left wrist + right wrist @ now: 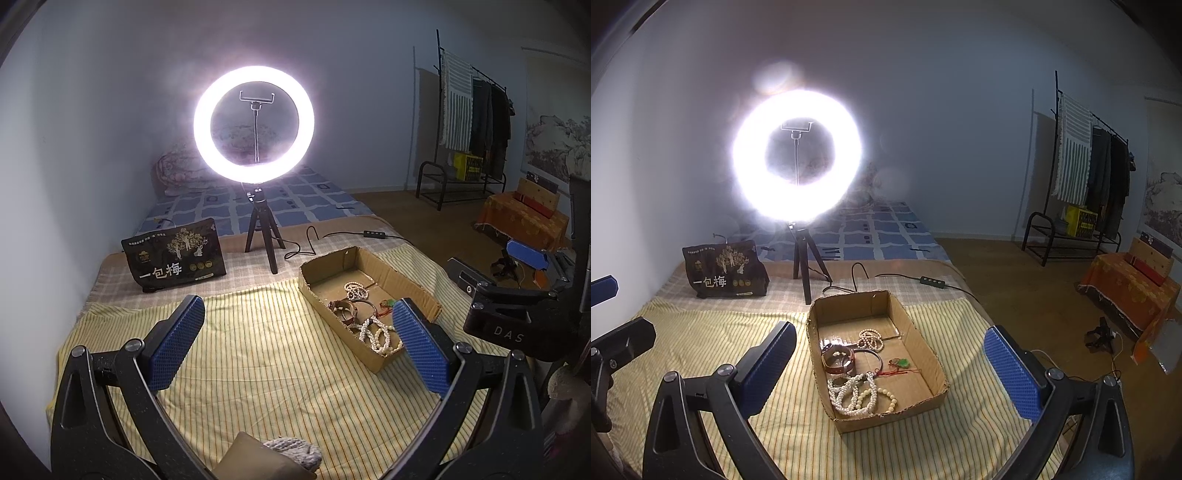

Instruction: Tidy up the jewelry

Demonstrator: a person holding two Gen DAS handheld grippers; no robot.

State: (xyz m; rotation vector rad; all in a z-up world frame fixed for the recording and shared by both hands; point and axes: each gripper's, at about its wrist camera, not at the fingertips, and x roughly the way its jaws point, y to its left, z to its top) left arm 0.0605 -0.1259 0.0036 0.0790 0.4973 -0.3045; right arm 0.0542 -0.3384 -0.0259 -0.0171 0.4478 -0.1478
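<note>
Left wrist view shows the left gripper (299, 343) with its two blue pads wide apart and nothing between them, above a yellow striped cloth (258, 350) spread on the bed (295, 199). To its right lies an open cardboard box (417, 291), and the right pad covers part of the box's near end. Inside the box are the jewelry pieces: a pearl necklace (376, 338) at the near end, a brown bracelet (343, 312) in the middle, a smaller bead string (356, 291) farther back, and a green pendant (388, 303) on red cord. The right gripper (524, 291) appears at the right edge, beside the box.

In the right wrist view the right gripper (890, 373) is also wide open and holds nothing. The box (923, 339) lies between its pads, below them on the cloth (720, 332). Behind the box stands a lit ring light (798, 162) on a small tripod (805, 258), and a dark bag (726, 269) stands to the left of it.
</note>
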